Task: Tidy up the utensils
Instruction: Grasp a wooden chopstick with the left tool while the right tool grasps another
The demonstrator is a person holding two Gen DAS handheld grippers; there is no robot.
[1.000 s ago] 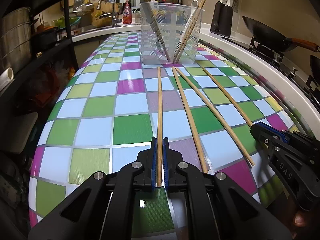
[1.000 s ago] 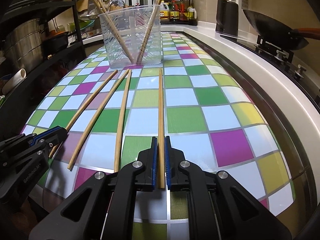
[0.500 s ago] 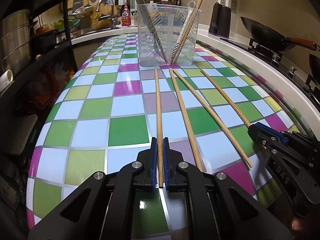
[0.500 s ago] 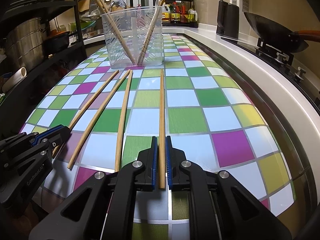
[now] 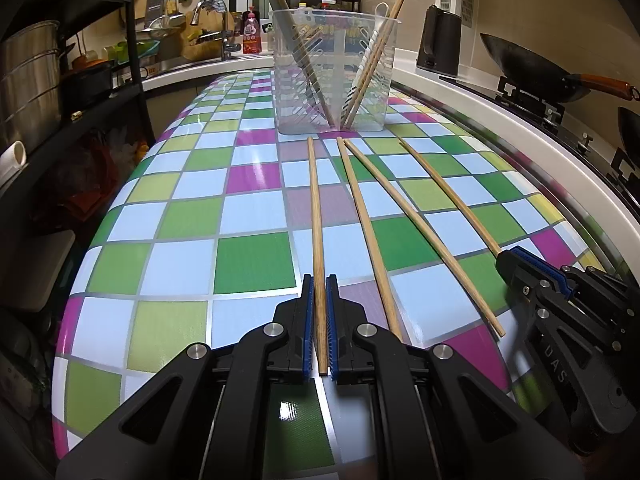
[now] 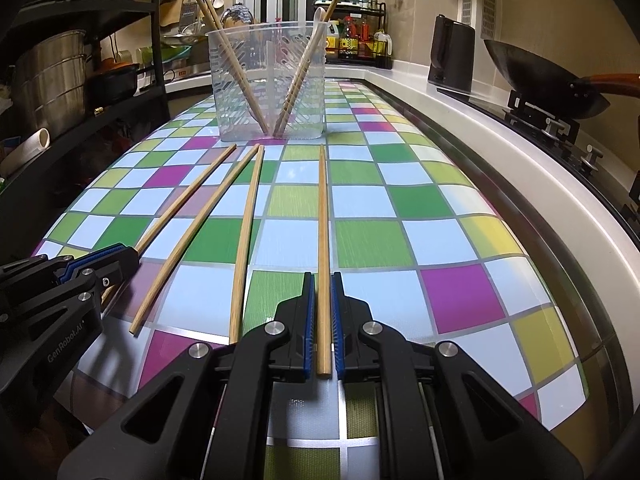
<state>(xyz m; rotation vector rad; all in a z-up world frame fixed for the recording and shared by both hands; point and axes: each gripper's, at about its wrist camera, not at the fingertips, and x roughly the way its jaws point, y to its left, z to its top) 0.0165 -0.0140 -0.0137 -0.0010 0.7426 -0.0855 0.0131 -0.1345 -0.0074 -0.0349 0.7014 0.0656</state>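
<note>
We record warm, dim indoor light in both wrist views. The glossy checkered tabletop [image 5: 256, 260] carries a small white glare patch close to the lens, in both views. Fisheye distortion bows the white counter edge [image 6: 500, 152] and darkens the corners. The centre is sharp; the other gripper [image 5: 532, 280] at the left-wrist view's right edge is slightly blurred. Shelves [image 6: 100, 20] at left sit in shadow.

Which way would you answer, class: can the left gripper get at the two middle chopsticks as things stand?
Probably not yet: the left gripper is shut on the leftmost chopstick. The two middle chopsticks lie uncovered beside it.
</note>
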